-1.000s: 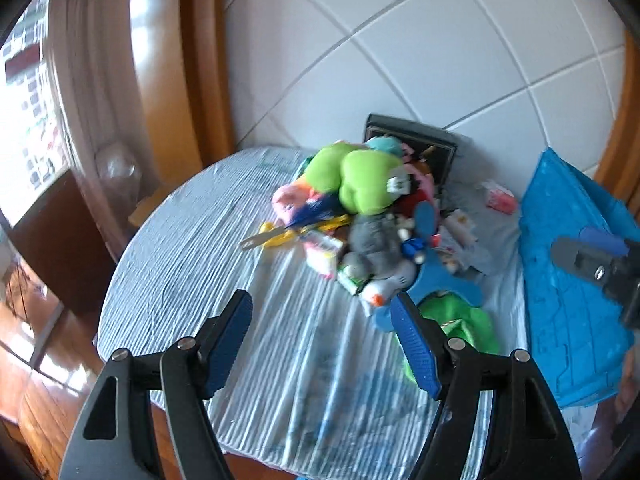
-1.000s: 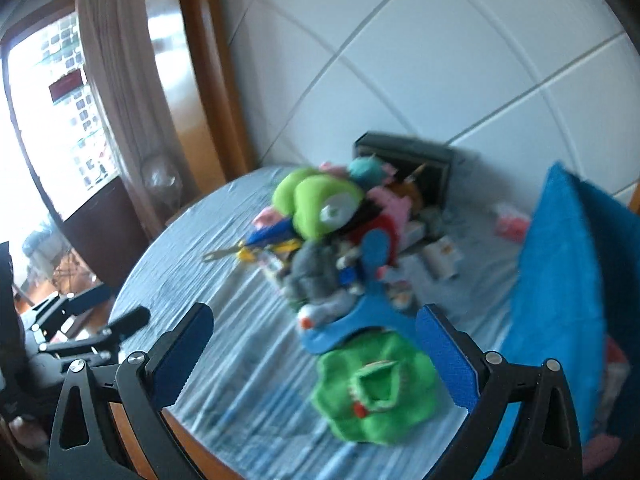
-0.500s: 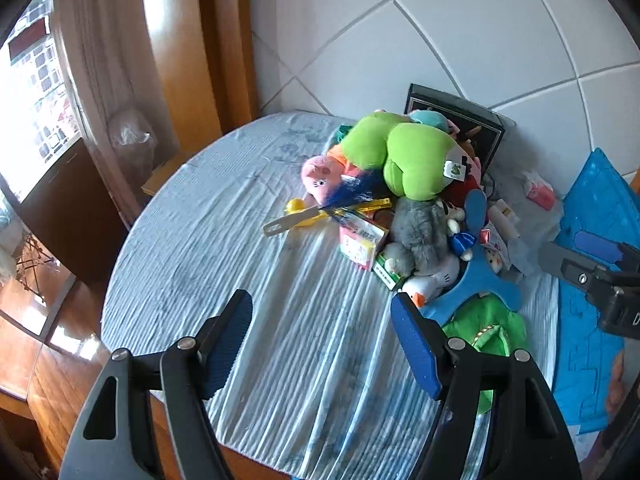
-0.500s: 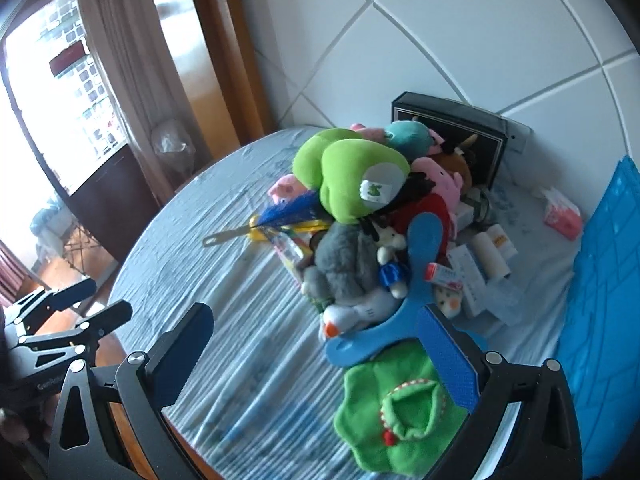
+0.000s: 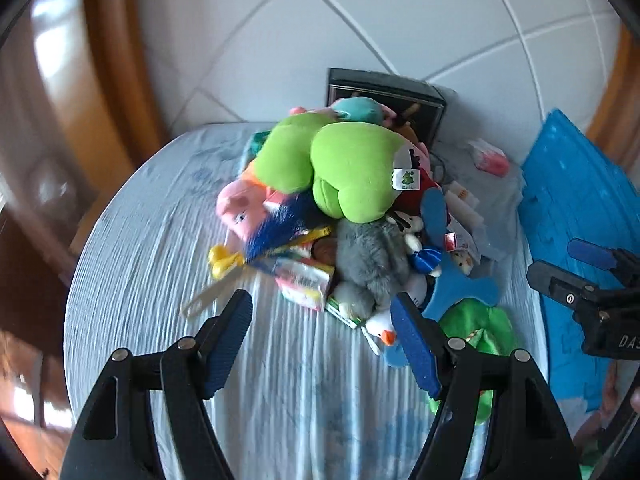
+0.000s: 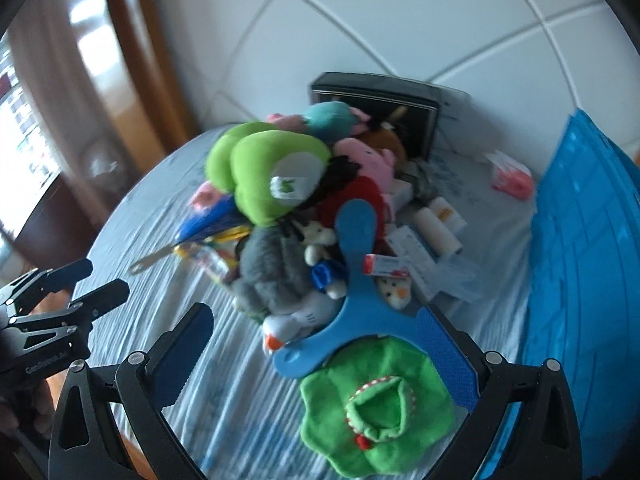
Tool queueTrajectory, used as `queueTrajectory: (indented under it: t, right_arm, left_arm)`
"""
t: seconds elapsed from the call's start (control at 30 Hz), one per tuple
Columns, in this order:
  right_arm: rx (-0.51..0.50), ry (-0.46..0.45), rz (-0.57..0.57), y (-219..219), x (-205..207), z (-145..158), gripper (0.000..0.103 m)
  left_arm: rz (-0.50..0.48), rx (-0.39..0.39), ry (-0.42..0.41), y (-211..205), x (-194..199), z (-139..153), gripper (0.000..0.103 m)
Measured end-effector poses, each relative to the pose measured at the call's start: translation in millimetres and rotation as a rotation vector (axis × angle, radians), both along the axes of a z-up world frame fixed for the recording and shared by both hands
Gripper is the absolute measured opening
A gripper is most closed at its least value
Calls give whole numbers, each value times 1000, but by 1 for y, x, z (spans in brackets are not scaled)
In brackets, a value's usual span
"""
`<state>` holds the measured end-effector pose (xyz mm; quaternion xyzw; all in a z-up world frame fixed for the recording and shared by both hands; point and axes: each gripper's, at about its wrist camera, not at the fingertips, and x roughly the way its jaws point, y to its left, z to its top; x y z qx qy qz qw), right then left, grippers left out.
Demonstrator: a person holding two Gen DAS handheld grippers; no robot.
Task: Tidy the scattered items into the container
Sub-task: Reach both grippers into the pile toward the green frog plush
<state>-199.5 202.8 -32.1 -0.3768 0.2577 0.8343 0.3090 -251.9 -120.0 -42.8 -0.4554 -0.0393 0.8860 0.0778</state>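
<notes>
A pile of toys lies on the round, blue-clothed table [image 5: 160,280]: a lime plush [image 5: 352,168], a pink pig plush [image 5: 240,208], a grey plush [image 5: 372,264], a blue boomerang-shaped piece [image 6: 356,280] and a green cloth hat [image 6: 376,404]. Behind the pile, a black box [image 5: 384,96] stands against the tiled wall. My left gripper [image 5: 324,340] hovers open over bare cloth just in front of the grey plush. My right gripper [image 6: 320,356] is open too, above the green hat, which its pads do not touch. Each gripper shows at the edge of the other's view.
A bright blue mat [image 5: 576,200] covers the table's right side. Small boxes and a white roll [image 6: 436,228] lie right of the pile, with a pink packet [image 6: 512,176] near the wall. Yellow-handled scissors [image 5: 224,268] stick out at the left. A wooden frame and a window stand left.
Both grippers have come forward and down toward the pile, which now looks larger in both views. Their jaws stand as wide as before, and nothing has been picked up.
</notes>
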Motion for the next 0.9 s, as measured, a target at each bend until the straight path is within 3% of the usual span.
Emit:
queueTrajectory:
  t: [0.17,0.4,0.73,0.9]
  right_arm:
    - [-62,-4,-121,7,-28,-6,103]
    - [-116,19,-253,31,-66,-9,103]
    - [-126,34,-255,115,-154,-15,103]
    - [-117,-43,-256,156,-192,-41,103]
  left_arm:
    - [-109,-27,-5,-29,-43,-9,71]
    - [-117,-5,-31,-62,-117,-22,71]
    - [-90,1,-43,-67,-217,-34,71]
    - [-109,21,-37,-46,-270,-37,71]
